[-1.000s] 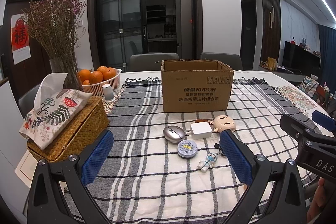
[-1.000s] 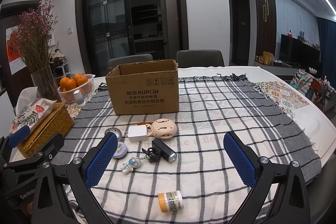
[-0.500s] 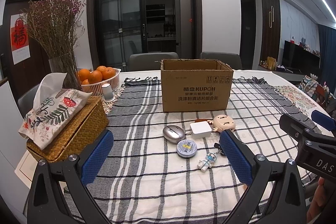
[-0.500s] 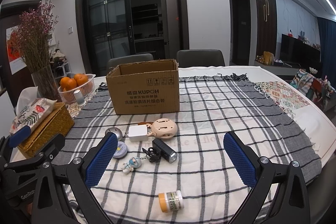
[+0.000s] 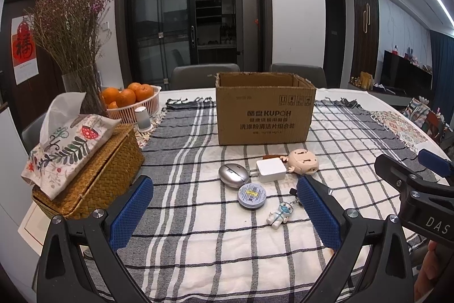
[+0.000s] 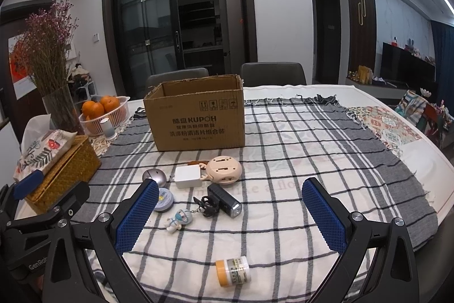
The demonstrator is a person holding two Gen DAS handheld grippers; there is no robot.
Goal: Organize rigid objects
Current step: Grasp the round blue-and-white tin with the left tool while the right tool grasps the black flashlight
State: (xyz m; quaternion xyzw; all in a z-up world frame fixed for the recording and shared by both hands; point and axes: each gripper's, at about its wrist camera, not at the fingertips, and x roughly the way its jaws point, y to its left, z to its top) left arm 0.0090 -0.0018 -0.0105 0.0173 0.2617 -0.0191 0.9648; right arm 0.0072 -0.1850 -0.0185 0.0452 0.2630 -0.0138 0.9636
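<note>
An open cardboard box (image 5: 265,112) (image 6: 198,118) stands on the checked cloth. In front of it lie a silver mouse (image 5: 234,175), a white charger (image 5: 270,171) (image 6: 187,176), a beige round toy (image 5: 303,161) (image 6: 224,170), a round tin (image 5: 252,195), an astronaut keychain (image 5: 279,215) (image 6: 179,220), a black flashlight (image 6: 224,200) and a small orange-capped bottle (image 6: 233,271). My left gripper (image 5: 224,213) is open and empty, held above the cloth short of the items. My right gripper (image 6: 231,215) is open and empty, with the bottle below it.
A woven tissue box (image 5: 85,169) sits at the left, with a basket of oranges (image 5: 129,101), a small white cup (image 5: 143,118) and a vase of dried flowers (image 5: 73,27) behind it. Chairs stand behind the table. The table edge curves at the right (image 6: 425,161).
</note>
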